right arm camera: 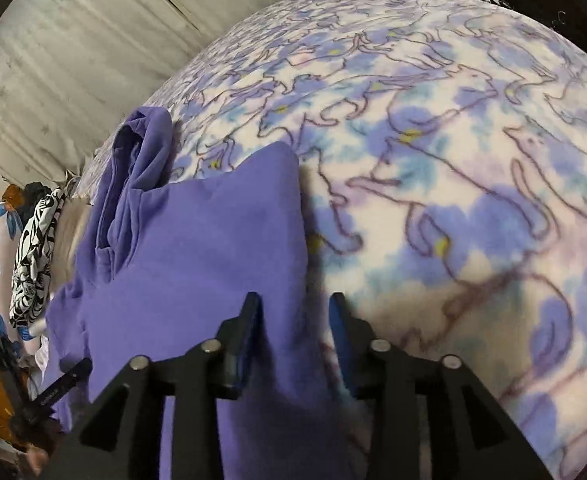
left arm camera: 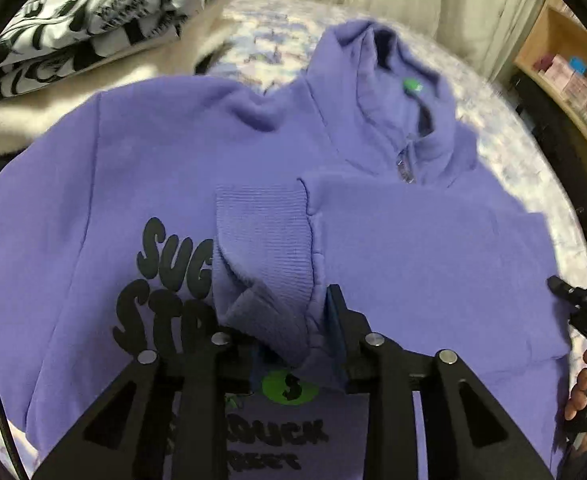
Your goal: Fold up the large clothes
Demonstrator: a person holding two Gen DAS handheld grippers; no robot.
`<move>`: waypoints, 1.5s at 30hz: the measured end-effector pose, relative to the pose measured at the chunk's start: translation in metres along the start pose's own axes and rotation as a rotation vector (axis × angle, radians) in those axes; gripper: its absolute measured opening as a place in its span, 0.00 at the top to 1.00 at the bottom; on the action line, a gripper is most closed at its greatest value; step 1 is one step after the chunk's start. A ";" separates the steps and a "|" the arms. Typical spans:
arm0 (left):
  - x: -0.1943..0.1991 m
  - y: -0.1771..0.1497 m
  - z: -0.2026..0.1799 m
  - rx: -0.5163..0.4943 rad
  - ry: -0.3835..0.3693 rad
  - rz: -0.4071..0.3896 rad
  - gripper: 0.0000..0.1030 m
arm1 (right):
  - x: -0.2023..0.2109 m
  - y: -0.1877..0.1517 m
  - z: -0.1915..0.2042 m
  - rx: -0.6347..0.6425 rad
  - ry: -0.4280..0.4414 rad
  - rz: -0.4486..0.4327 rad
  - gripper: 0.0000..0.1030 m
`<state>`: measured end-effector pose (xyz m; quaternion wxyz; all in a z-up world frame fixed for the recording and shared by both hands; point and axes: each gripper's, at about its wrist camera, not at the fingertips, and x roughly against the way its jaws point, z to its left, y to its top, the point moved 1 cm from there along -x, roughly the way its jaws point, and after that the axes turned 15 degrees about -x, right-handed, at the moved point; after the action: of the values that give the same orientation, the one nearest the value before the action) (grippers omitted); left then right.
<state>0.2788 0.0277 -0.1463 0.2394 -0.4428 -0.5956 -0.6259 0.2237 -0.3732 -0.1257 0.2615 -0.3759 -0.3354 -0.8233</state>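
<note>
Purple hoodie (left arm camera: 173, 184) spread across bed (right arm camera: 453, 160), one sleeve folded over the printed chest. Left gripper (left arm camera: 281, 320) clenched on ribbed sleeve cuff (left arm camera: 261, 236). Right gripper (right arm camera: 293, 320) released, jaws straddling the hoodie's side edge, no squeeze evident. Advised: lay cuff flat, square to the fold, smooth, then release.

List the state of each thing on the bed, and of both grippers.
purple hoodie: flat on the bed, print up, one sleeve folded across the chest
ribbed cuff: between the left gripper's fingers
left gripper: part open around the cuff; grip unclear
right gripper: open over the hoodie's folded edge
patterned blanket: spread flat
black-and-white garment: folded, set aside
</note>
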 end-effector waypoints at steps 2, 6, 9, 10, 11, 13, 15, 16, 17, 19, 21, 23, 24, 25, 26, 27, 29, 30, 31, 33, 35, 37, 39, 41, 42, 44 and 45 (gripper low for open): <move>0.007 -0.001 0.001 0.008 0.020 0.002 0.53 | 0.013 -0.005 0.003 0.041 -0.015 -0.030 0.63; 0.024 -0.004 0.001 0.008 0.041 -0.070 0.40 | 0.035 -0.017 0.012 0.106 -0.015 -0.062 0.63; 0.048 0.001 -0.005 0.019 -0.029 -0.181 0.40 | 0.047 -0.031 0.020 0.152 -0.012 -0.079 0.63; 0.057 0.002 -0.008 0.021 -0.043 -0.191 0.40 | 0.050 -0.037 0.025 0.173 -0.008 -0.079 0.63; 0.060 0.004 -0.010 0.021 -0.047 -0.180 0.40 | 0.051 -0.041 0.031 0.187 -0.005 -0.079 0.63; 0.069 0.004 -0.016 0.024 -0.039 -0.147 0.41 | 0.053 -0.054 0.044 0.221 0.012 -0.073 0.63; 0.070 0.005 -0.027 0.006 0.002 -0.119 0.41 | 0.048 -0.071 0.061 0.267 0.020 -0.048 0.63; 0.070 0.004 -0.035 -0.011 0.007 -0.117 0.41 | 0.044 -0.079 0.068 0.287 0.024 -0.033 0.63; 0.069 0.003 -0.041 -0.020 0.018 -0.114 0.41 | 0.041 -0.086 0.073 0.302 0.030 -0.020 0.63; 0.061 -0.001 -0.058 -0.057 0.037 -0.105 0.41 | 0.029 -0.101 0.086 0.331 0.044 0.007 0.63; 0.050 -0.007 -0.068 -0.068 0.042 -0.086 0.41 | 0.016 -0.113 0.093 0.351 0.031 0.031 0.63; 0.038 -0.012 -0.076 -0.081 0.071 -0.063 0.41 | 0.007 -0.119 0.093 0.362 0.003 0.034 0.63; 0.031 -0.014 -0.078 -0.089 0.101 -0.048 0.41 | 0.005 -0.119 0.091 0.368 -0.006 0.028 0.63; 0.023 -0.018 -0.079 -0.102 0.139 -0.023 0.41 | 0.004 -0.118 0.089 0.368 -0.013 0.023 0.63; 0.019 -0.020 -0.078 -0.109 0.158 -0.006 0.40 | 0.005 -0.114 0.083 0.363 -0.028 0.013 0.63; 0.016 -0.022 -0.077 -0.111 0.152 -0.001 0.40 | 0.007 -0.111 0.078 0.357 -0.040 0.002 0.63; 0.018 -0.024 -0.074 -0.110 0.136 -0.014 0.40 | 0.015 -0.098 0.059 0.331 -0.098 -0.045 0.63; 0.019 -0.024 -0.073 -0.111 0.133 -0.013 0.40 | 0.019 -0.093 0.049 0.316 -0.125 -0.065 0.63; 0.020 -0.025 -0.072 -0.112 0.129 -0.012 0.40 | 0.025 -0.084 0.035 0.285 -0.139 -0.083 0.63; 0.023 -0.026 -0.071 -0.106 0.129 -0.012 0.40 | 0.034 -0.074 0.014 0.214 -0.084 -0.070 0.68; 0.024 -0.027 -0.070 -0.096 0.135 -0.005 0.40 | 0.045 -0.071 0.003 0.179 -0.097 -0.095 0.68; 0.025 -0.029 -0.069 -0.081 0.142 0.005 0.38 | 0.051 -0.072 -0.004 0.159 -0.192 -0.137 0.64; 0.026 -0.028 -0.069 -0.068 0.135 0.012 0.38 | 0.052 -0.074 -0.009 0.136 -0.177 -0.129 0.64; 0.029 -0.030 -0.071 -0.063 0.132 0.017 0.38 | 0.054 -0.076 -0.016 0.085 -0.144 -0.105 0.64; 0.033 -0.031 -0.073 -0.066 0.133 0.018 0.38 | 0.055 -0.078 -0.017 0.078 -0.135 -0.100 0.64; 0.040 -0.033 -0.078 -0.080 0.145 0.016 0.38 | 0.058 -0.082 -0.016 0.076 -0.128 -0.096 0.64; 0.043 -0.034 -0.080 -0.087 0.152 0.013 0.38 | 0.060 -0.086 -0.015 0.079 -0.125 -0.096 0.64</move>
<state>0.2076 -0.0330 -0.1203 0.2687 -0.4078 -0.5451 -0.6815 0.1240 -0.3401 -0.1159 0.2151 -0.3995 -0.4009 -0.7959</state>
